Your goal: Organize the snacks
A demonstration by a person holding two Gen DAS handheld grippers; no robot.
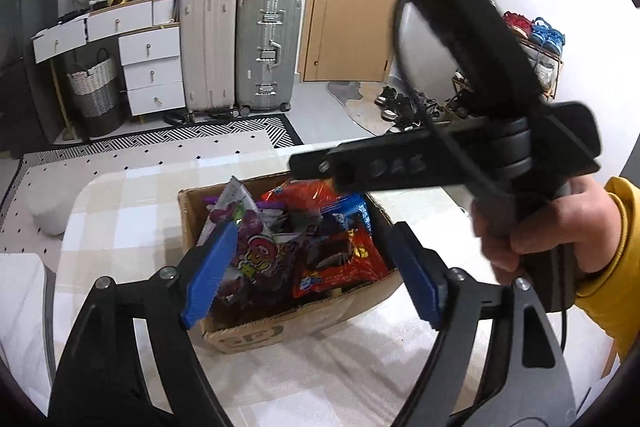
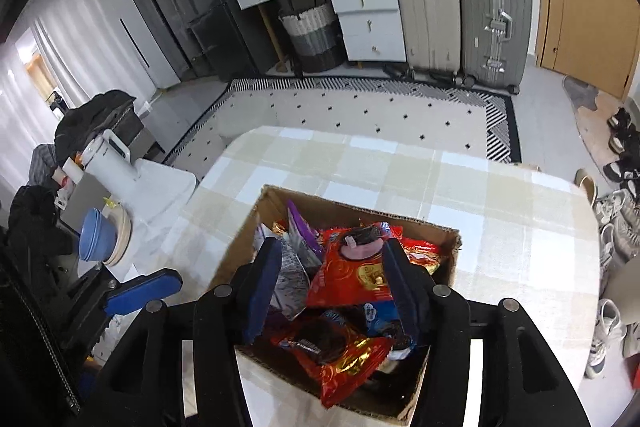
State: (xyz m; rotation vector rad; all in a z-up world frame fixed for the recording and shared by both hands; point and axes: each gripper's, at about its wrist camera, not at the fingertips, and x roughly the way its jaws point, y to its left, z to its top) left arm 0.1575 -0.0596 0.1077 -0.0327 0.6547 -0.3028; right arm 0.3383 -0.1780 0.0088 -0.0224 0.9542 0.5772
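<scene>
Box crammed, tabletop wide open!
Snack packets [image 2: 348, 279] fill the cardboard box [image 2: 448, 247] right below the right gripper [image 2: 332, 291]; beyond it, bare checked table [image 2: 400, 163].

checked tablecloth covering the table [image 2: 500, 227], open cardboard box [image 2: 450, 259] of snack packets resting on it

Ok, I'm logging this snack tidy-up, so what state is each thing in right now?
cardboard box: open-topped, full of snack packets, on the table.
red snack packet: lying on top of the pile.
left gripper: open, empty, above the box.
right gripper: open, over the packets, gripping none.
wooden door: shut.
</scene>
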